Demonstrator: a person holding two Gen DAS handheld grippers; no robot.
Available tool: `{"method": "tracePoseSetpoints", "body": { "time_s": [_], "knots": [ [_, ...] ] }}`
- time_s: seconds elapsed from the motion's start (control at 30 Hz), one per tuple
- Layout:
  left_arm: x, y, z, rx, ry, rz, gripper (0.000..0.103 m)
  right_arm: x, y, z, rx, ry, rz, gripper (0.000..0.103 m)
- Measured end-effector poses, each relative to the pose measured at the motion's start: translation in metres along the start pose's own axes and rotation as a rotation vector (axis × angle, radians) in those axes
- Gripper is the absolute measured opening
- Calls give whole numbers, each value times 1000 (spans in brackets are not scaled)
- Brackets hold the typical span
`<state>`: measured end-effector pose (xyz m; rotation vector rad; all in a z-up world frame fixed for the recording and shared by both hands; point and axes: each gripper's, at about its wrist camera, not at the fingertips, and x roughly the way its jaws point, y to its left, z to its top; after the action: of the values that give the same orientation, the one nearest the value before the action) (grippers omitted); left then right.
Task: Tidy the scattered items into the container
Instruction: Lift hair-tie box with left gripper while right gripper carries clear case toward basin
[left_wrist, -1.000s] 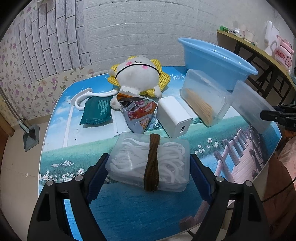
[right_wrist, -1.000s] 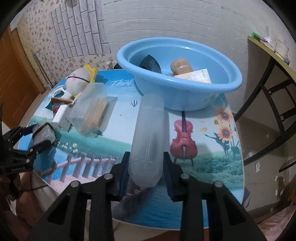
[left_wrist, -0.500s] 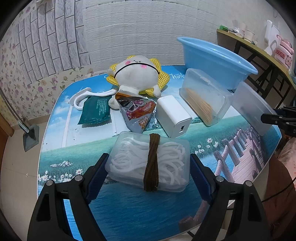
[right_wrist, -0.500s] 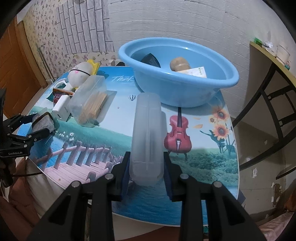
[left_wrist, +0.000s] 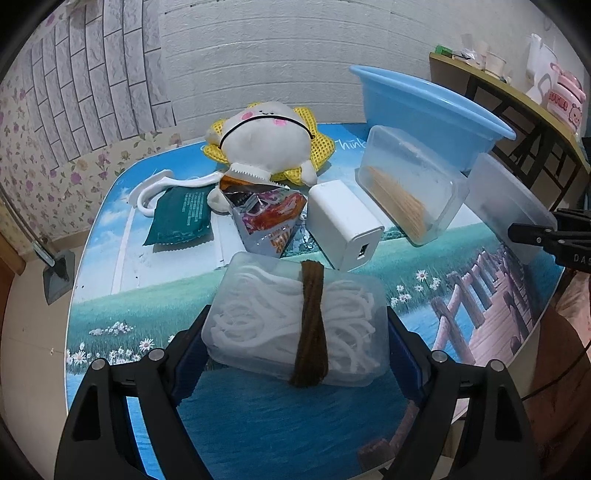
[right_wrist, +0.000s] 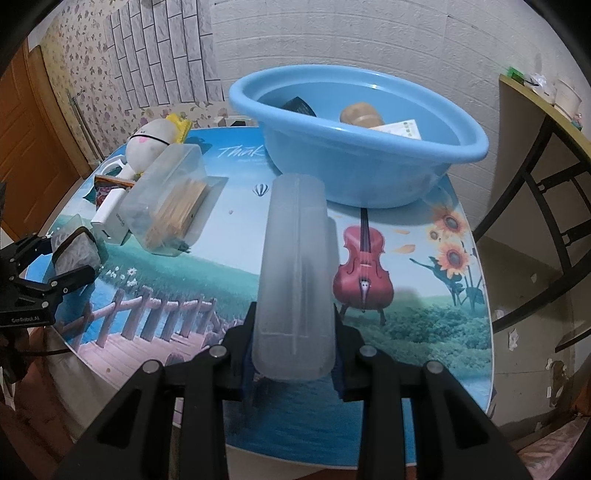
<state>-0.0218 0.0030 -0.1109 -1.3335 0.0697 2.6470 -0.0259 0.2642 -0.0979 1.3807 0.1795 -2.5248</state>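
My left gripper (left_wrist: 295, 332) is shut on a clear box of white floss picks (left_wrist: 295, 321) with a brown band, held just above the table's near edge. My right gripper (right_wrist: 293, 350) is shut on an empty frosted plastic box (right_wrist: 297, 273), lifted over the table in front of the blue basin (right_wrist: 354, 147). The basin holds a dark object, a tan round object and a card. The frosted box also shows in the left wrist view (left_wrist: 506, 199), beside the basin (left_wrist: 424, 114).
On the table lie a plush toy (left_wrist: 266, 140), a green sachet (left_wrist: 181, 218), a snack packet (left_wrist: 266, 221), a white charger (left_wrist: 345, 225), a white hook (left_wrist: 155, 184) and a clear box of toothpicks (left_wrist: 406, 188). A shelf (left_wrist: 517, 92) stands right.
My right gripper has lifted the frosted box and tilted it up toward the basin. My left gripper has raised the floss box slightly.
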Motion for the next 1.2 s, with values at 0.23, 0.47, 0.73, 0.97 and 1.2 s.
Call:
{"method": "tracePoseSetpoints", "body": {
  "time_s": [0.23,0.47,0.73,0.97,1.2],
  "knots": [
    [-6,-3,0,17,-18,-1,84,7,1,0,-7,-2,-1,31],
    [-25,-5,13,-1,-69,-14,84,-14,4,4,-35,-71,46,31],
    [-45,-17,39,5,-127,-18,84,-49,8,17,-41,-169,100,31],
    [-56,-33,68,38,-175,-44,84,-71,-2,26,-23,-243,126,31],
    [-46,-61,106,100,-199,-82,84,-76,-38,42,50,-287,88,31]
  ]
}}
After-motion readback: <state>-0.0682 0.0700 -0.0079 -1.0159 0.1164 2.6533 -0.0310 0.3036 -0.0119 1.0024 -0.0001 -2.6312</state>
